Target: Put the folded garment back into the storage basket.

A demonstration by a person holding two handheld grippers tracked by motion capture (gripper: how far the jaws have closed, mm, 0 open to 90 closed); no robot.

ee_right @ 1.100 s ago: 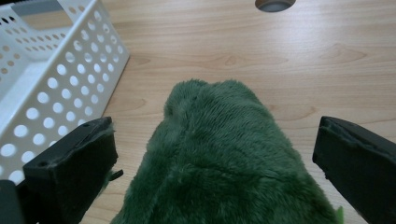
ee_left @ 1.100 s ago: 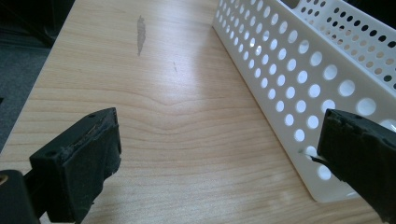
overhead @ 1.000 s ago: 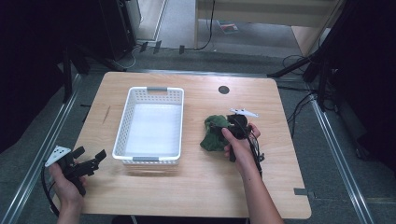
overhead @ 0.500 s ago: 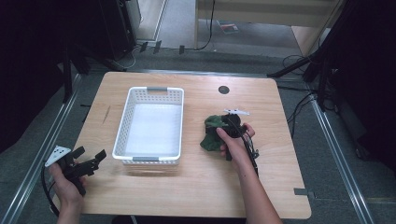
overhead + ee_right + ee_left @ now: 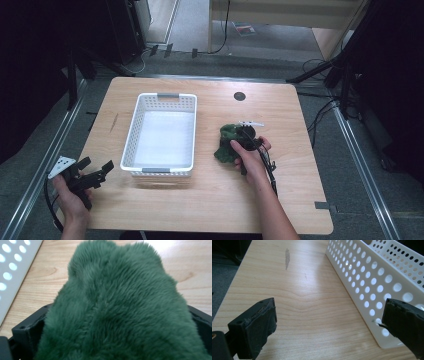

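While the left tool gapes wide, the right tool straddles fluffy green plush.

Lab: black curtains, floor cables

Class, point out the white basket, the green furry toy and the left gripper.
Basket (image 5: 163, 96): high view, far rim.
Toy (image 5: 120, 305): right gripper view, middle of its fur.
Left gripper (image 5: 95, 168): high view, between its open jaws.

Green furry toy; white perforated basket.
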